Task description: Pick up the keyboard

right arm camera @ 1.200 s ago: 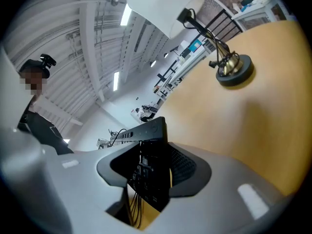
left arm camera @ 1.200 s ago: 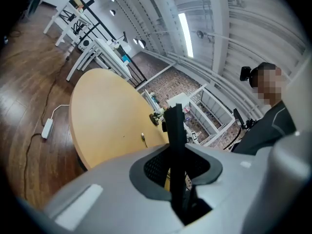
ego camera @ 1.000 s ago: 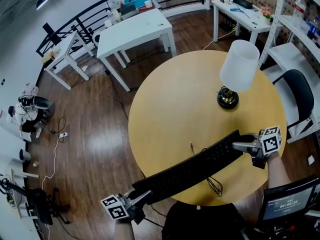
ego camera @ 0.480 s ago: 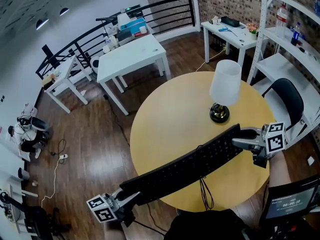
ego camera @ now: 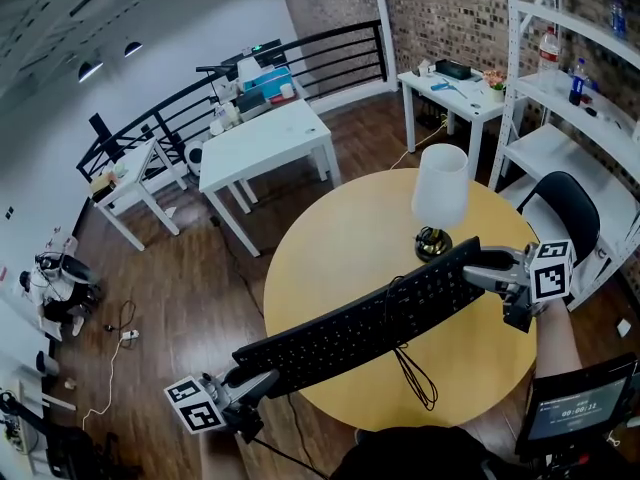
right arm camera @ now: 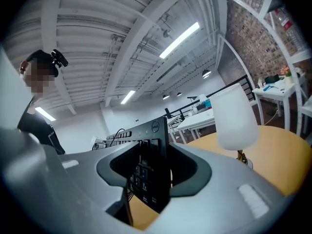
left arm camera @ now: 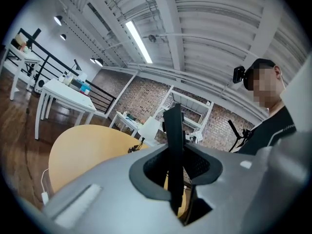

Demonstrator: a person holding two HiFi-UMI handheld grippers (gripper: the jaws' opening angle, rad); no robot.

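At the lower left of the head view, the left hand-held gripper is clamped on the left end of the black keyboard. In the left gripper view that end shows edge-on as a dark strip pinched between the jaws. The keyboard runs as a long slanted bar from lower left up to the right middle of the frame, held in the air above the round wooden desk and touching it nowhere that can be seen. Its thin black cable hangs from the underside in a loose loop over the desk's near edge.

At the right, the right hand-held gripper is clamped on the keyboard's other end — its own view shows the keys and end plate gripped between the jaws. A small screen sits at the lower right corner.

Behind the keyboard, a lamp with a white shade stands upright on the desk. A black chair lies right of the desk, beside white shelves. Farther off, toward the upper left, stand white desks — then a black railing.
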